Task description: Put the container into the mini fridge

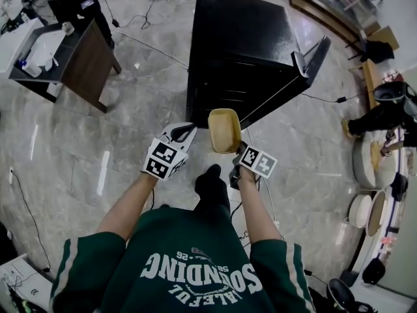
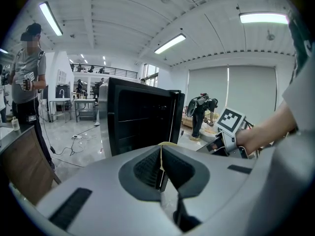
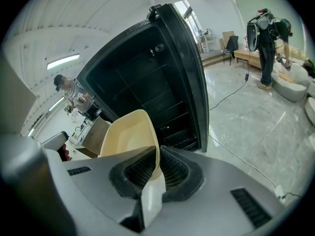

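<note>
In the head view the right gripper (image 1: 238, 150) clamps the cream container (image 1: 223, 129) by its near rim. The tub is tipped up on edge just ahead of that claw, and the left gripper (image 1: 184, 133) hangs just beside it to the left, not touching it. The black mini fridge (image 1: 241, 44) stands ahead of both claws, its door (image 1: 314, 57) open far to the right gripper's right. In the left gripper view the 2 jaws meet with nothing I can make out between them beyond a thin pale line at the seam. The fridge's open front lies ahead and slightly left of this claw. In the right gripper view the jaws are shut on the container's thin wall and the tub rises ahead and left of the pads. The dark shelves (image 3: 147, 100) lie beyond it, with the door edge to the claw's right. The step in hand looks to be the carry to the opening. To do it well, I judge the right claw needs a firm pinch, since a grip on 1 thin wall lets the tub swing. The tub should be rolled level before it enters and aimed between 2 shelves, left of the door edge. The jaws should part only once it rests. The empty left claw could steady the door.
</note>
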